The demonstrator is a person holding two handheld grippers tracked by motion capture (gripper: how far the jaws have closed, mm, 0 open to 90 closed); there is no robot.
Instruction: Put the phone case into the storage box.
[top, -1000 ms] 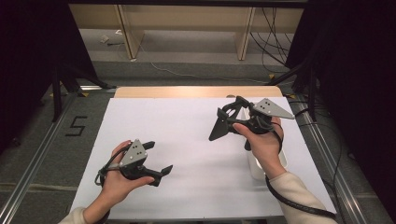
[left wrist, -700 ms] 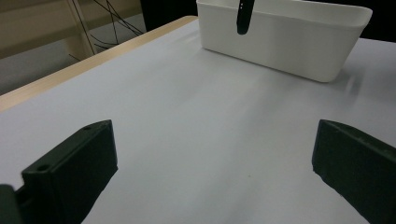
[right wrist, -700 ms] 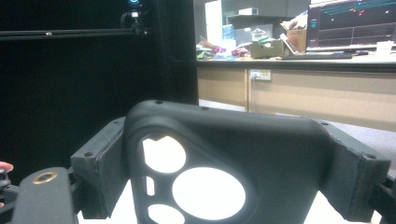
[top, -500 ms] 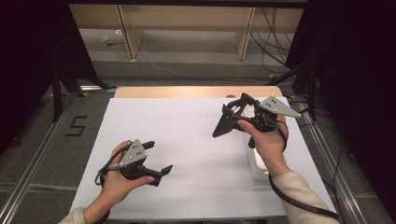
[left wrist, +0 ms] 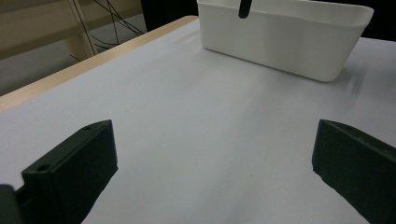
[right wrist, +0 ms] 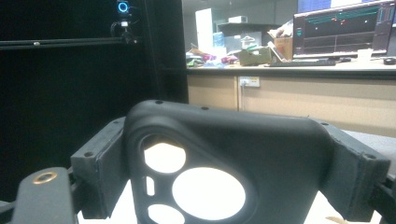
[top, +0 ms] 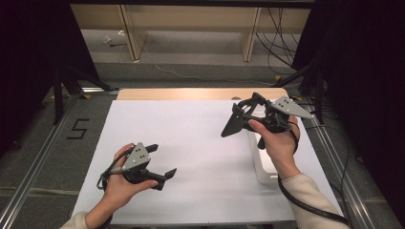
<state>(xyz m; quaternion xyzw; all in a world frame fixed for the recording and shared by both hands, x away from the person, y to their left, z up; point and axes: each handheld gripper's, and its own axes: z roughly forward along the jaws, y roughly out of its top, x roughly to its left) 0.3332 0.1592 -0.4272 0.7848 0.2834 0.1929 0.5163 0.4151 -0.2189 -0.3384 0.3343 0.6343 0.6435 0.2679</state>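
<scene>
**Holding a black part above the bin**

Covering the table [top: 191, 143] is a white sheet, on which a white bin [left wrist: 285, 39] stands at the right side. The right gripper [top: 239, 119] is held raised over the bin's far end, and a black plastic part [right wrist: 224, 158] with 3 cut-outs is clamped between its jaws. The left gripper [top: 162, 162] is held low over the sheet near the front edge, jaws spread wide with nothing between them.
</scene>
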